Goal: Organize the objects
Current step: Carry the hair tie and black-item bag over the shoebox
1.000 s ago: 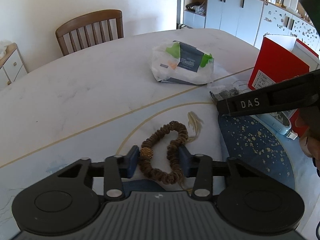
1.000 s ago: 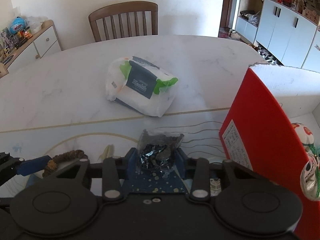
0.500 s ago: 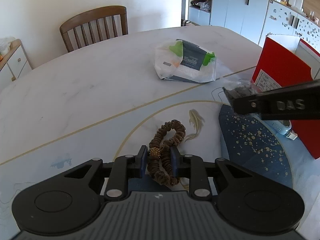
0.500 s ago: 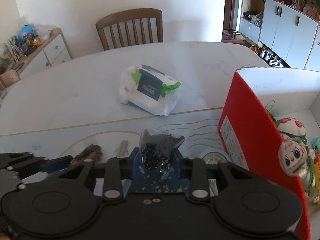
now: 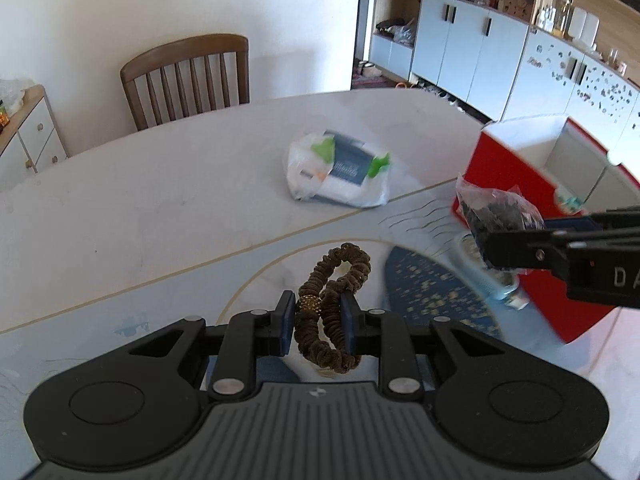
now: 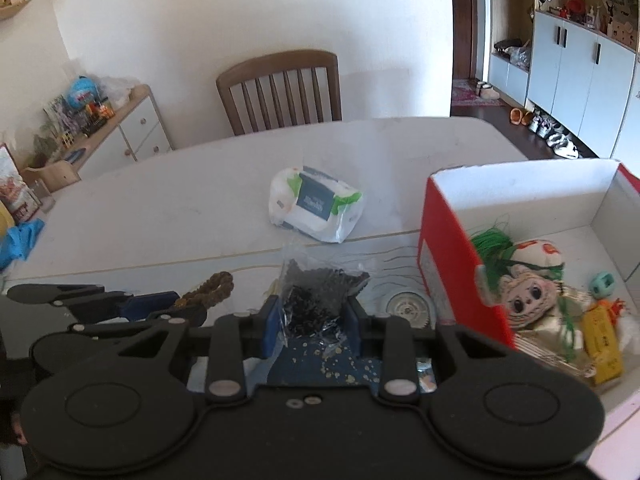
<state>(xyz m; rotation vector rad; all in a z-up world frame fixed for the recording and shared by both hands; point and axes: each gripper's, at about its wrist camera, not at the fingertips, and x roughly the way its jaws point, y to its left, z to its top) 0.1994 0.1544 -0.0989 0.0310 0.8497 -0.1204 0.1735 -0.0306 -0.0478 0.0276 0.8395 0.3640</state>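
**Two items pinched at once, both headed for the red box**

Both grippers loaded. Left gripper (image 5: 316,326) has its fingers nearly closed on a brown scrunchie (image 5: 334,304), gripped mid-loop so the gold bead sits by the left pad and the rest hangs forward, clear of the worktop (image 5: 160,200). Right gripper (image 6: 312,326) has fingers narrow, clamped on the lower part of a clear bag of dark bits (image 6: 320,292); the bag's top sticks up past the pads, floppy, so a low pinch keeps it from sliding.

Red box (image 6: 452,264) stands open just right of the bag, already holding a doll (image 6: 528,288) and small toys, so likely the drop spot. Bag is nearer it and probably goes in first.

Wipes pack (image 6: 316,208) lies farther back on the worktop, untouched, well apart from both grippers.
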